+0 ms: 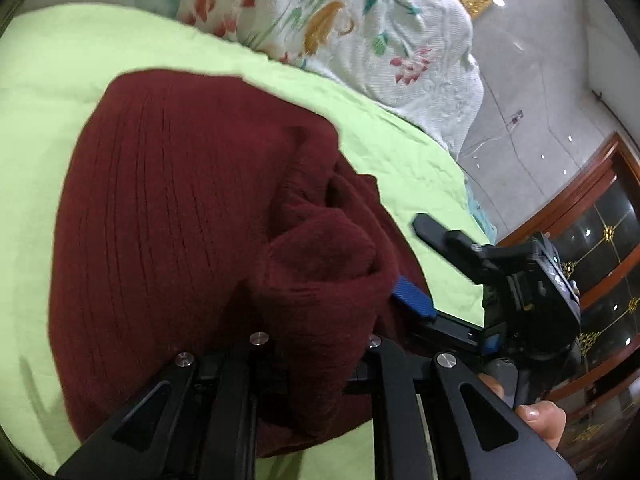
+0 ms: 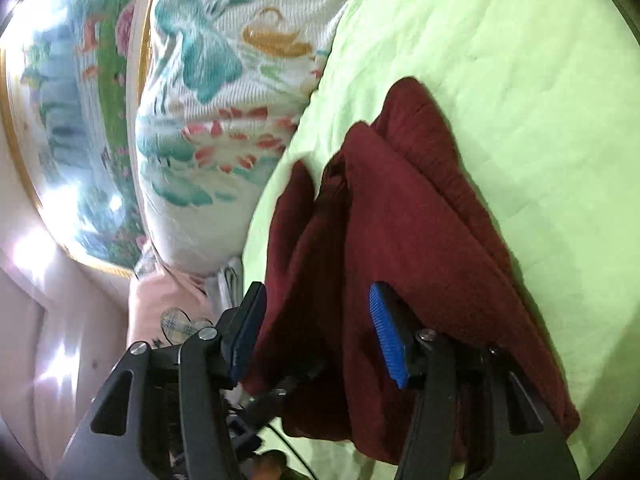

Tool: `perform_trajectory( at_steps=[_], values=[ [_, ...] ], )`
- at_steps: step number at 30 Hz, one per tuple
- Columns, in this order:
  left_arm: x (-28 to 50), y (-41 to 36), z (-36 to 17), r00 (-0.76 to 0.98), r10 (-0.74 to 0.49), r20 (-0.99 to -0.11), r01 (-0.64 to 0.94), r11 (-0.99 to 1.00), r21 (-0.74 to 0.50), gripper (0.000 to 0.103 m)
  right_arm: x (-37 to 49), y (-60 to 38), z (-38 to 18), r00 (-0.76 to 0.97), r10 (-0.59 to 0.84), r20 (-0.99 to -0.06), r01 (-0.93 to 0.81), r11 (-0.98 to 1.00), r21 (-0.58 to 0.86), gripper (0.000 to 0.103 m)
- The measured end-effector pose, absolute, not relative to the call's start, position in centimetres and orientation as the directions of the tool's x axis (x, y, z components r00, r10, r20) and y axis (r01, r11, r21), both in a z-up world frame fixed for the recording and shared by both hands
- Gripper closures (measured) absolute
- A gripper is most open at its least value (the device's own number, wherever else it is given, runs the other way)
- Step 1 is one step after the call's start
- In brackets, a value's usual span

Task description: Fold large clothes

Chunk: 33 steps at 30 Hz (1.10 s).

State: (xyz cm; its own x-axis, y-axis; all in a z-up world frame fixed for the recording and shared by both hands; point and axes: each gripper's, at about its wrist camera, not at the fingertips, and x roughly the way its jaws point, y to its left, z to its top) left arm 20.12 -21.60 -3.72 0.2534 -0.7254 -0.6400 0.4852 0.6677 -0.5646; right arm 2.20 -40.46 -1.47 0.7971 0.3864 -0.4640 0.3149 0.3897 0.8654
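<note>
Dark red ribbed sweater lies on a light green bedsheet, spreading ahead and to the left of the left gripper. A bunched fold of the knit rises between the left gripper's fingers and hides the tips; one blue pad shows at the right edge of the bunch, pressed against the cloth. The left gripper appears closed on that fold, though the other pad is out of sight. Just right of it, the right gripper is seen from the side, its black finger over the sheet, beside the sweater's edge. A thumb and fingertip show at lower right on the handle. In the right wrist view, the right gripper stands spread, with sweater folds hanging between and over its fingers; the blue pad on the right faces the cloth, the left pad is edge-on against it. Cloth runs ahead and to the right onto the sheet. A floral quilt sits ahead-left of the right gripper; a gold-framed picture lies farther left. A wooden glass-front cabinet stands far right of the left gripper.
</note>
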Motion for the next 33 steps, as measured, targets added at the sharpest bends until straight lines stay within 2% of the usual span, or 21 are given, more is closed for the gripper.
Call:
perform_trajectory(
  at_steps=[4,6,10,12,14,16,20,21,23,24,26,29,32,33],
  values=[
    [19.9,-20.7,-3.0,0.228,-0.743,-0.629,0.506,0.642,-0.576,0.083,3.9,-39.4,-0.4,0.771,0.396,-0.499,0.308,0.453,0.837,0.038],
    [19.7,-20.4,-3.0,0.197,-0.752,-0.628,0.515,0.625,-0.586,0.074,4.4,-38.9,-0.3,0.760,0.396,-0.515,0.309,0.477,0.823,0.034],
    [17.3,-18.1,-1.8,0.157,-0.769,-0.619,0.561,0.585,-0.585,0.062,6.7,-38.2,-0.1,0.704,0.422,-0.571,0.304,0.547,0.780,0.029],
    [16.8,-15.7,-0.6,0.180,-0.782,-0.597,0.567,0.578,-0.586,0.048,7.5,-38.0,-0.1,0.686,0.434,-0.584,0.297,0.567,0.769,0.029],
    [17.4,-13.6,0.1,0.240,-0.768,-0.594,0.537,0.615,-0.578,0.039,8.7,-38.0,-0.3,0.659,0.439,-0.611,0.298,0.594,0.748,0.029],
    [19.2,-11.0,-0.2,0.318,-0.723,-0.613,0.454,0.684,-0.571,0.038,9.8,-38.0,-0.4,0.639,0.452,-0.622,0.292,0.606,0.740,0.029],
    [23.6,-7.8,-3.7,0.320,-0.686,-0.653,0.274,0.727,-0.629,0.038,12.3,-37.5,-0.6,0.595,0.482,-0.643,0.267,0.637,0.724,0.029],
    [24.5,-7.6,-4.6,0.306,-0.685,-0.661,0.246,0.728,-0.640,0.038,12.7,-37.3,-0.7,0.584,0.487,-0.649,0.261,0.645,0.718,0.031],
    [25.4,-7.8,-5.8,0.280,-0.692,-0.666,0.233,0.722,-0.652,0.038,13.7,-36.7,-1.0,0.550,0.471,-0.689,0.264,0.685,0.679,0.054],
    [25.7,-8.0,-6.2,0.269,-0.697,-0.665,0.231,0.717,-0.658,0.037,13.8,-36.7,-1.1,0.538,0.460,-0.706,0.275,0.696,0.663,0.070],
    [26.0,-8.7,-6.4,0.254,-0.707,-0.660,0.233,0.707,-0.668,0.037,13.8,-37.0,-1.3,0.541,0.461,-0.703,0.281,0.690,0.668,0.083],
    [26.1,-10.0,-5.2,0.258,-0.699,-0.667,0.258,0.715,-0.650,0.038,12.8,-37.7,0.6,0.594,0.451,-0.666,0.241,0.690,0.682,0.089],
    [25.3,-12.1,-3.0,0.259,-0.696,-0.670,0.347,0.714,-0.608,0.037,10.5,-38.9,4.1,0.689,0.450,-0.568,0.143,0.685,0.715,0.090],
    [24.8,-12.7,-2.5,0.260,-0.690,-0.675,0.377,0.716,-0.587,0.034,9.6,-39.2,4.9,0.713,0.432,-0.552,0.127,0.696,0.707,0.090]
  ],
)
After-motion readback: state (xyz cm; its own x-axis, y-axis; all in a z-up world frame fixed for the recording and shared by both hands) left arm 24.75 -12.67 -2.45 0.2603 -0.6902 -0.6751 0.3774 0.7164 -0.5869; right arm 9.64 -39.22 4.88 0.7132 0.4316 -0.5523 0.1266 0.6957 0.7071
